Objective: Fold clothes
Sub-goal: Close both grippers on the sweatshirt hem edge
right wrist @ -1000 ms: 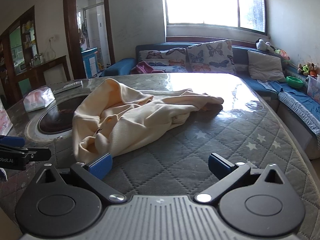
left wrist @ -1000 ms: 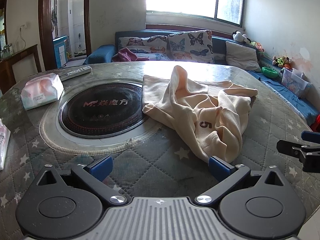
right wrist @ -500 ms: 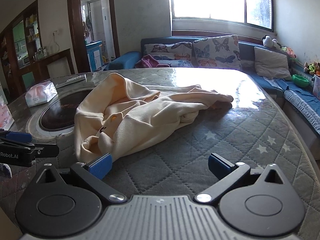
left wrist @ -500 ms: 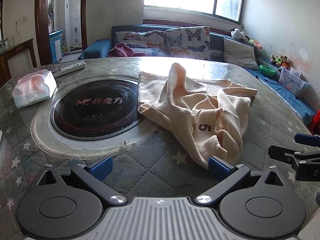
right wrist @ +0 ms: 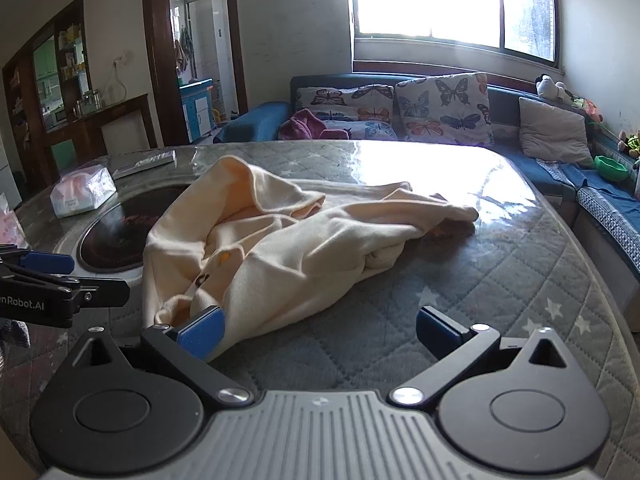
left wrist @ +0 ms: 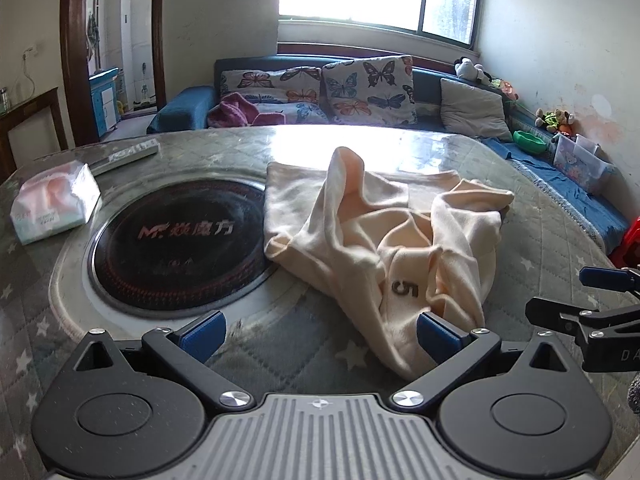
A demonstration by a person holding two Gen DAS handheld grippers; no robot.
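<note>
Grippers sit low over the near edge of the quilted table [left wrist: 160, 308], both level and pointing toward the cream garment [left wrist: 384, 248]. Left gripper [left wrist: 320, 330] is spread wide, its right pad at the garment's nearest hem, nothing held. Right gripper [right wrist: 320, 330] is equally wide, its left pad against the crumpled hem, empty. The garment lies bunched just right of the round black cooktop [left wrist: 176, 240]. Beyond the cooktop's left side rests a tissue pack [left wrist: 54, 200].

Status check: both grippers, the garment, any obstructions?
Left gripper open, right gripper open, both empty. Cream garment crumpled, unfolded, overlapping the cooktop. Tissue pack off to the side, apart.
</note>
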